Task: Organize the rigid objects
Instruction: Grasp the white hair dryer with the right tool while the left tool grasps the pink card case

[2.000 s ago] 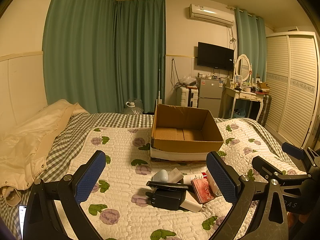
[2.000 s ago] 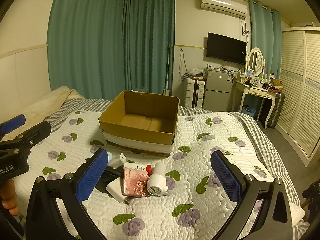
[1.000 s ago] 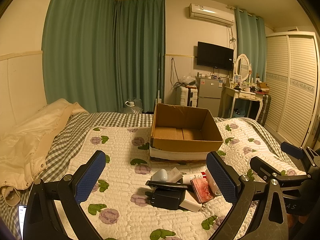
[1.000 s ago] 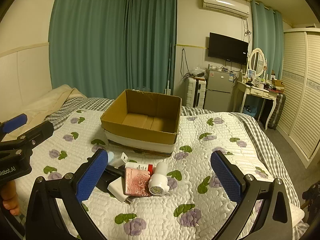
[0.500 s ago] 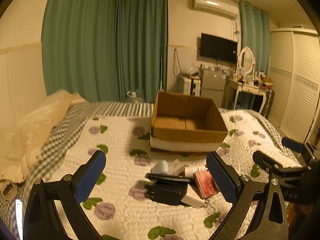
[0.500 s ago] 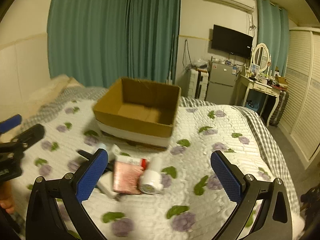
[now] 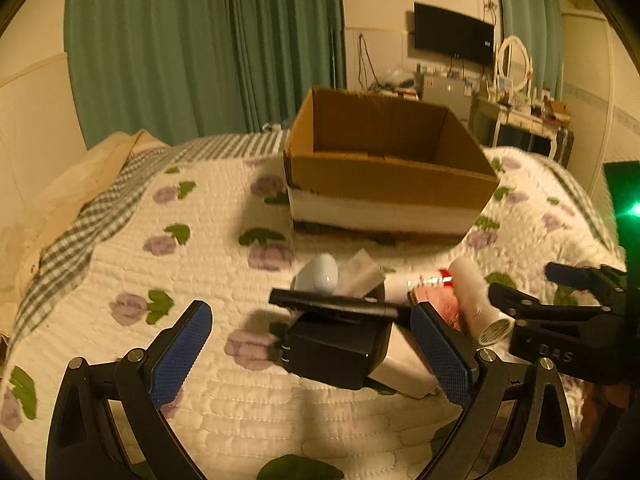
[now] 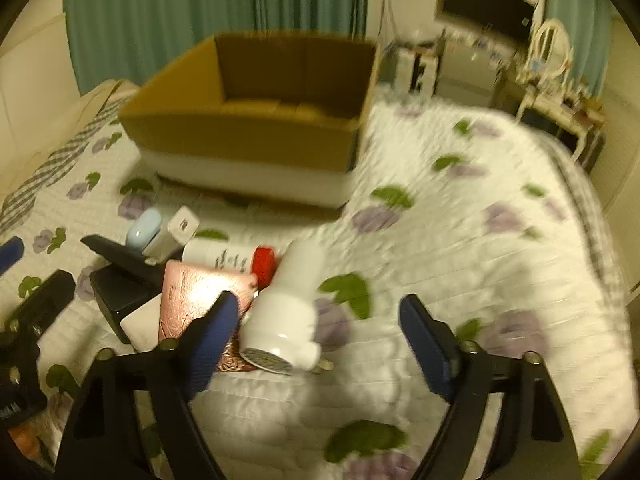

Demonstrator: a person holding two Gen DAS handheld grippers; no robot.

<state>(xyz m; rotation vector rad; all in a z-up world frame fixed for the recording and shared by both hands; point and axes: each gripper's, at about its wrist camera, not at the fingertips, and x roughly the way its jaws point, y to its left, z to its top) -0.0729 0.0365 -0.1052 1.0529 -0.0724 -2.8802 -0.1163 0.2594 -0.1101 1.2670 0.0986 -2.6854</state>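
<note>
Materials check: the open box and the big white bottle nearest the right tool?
Box: corrugated cardboard, matte brown, with folded flaps forming the floor and a white band around its base. White bottle: probably plastic, smooth and slightly glossy, catching highlights; motion blur leaves it uncertain.

A cardboard box [image 7: 384, 176] sits on the bed [image 7: 208, 272]. In front of the box lies a heap: a charger block [image 7: 332, 350] nearest, a bottle [image 8: 288, 308] to its right, a notebook [image 8: 196, 292] between them.
</note>
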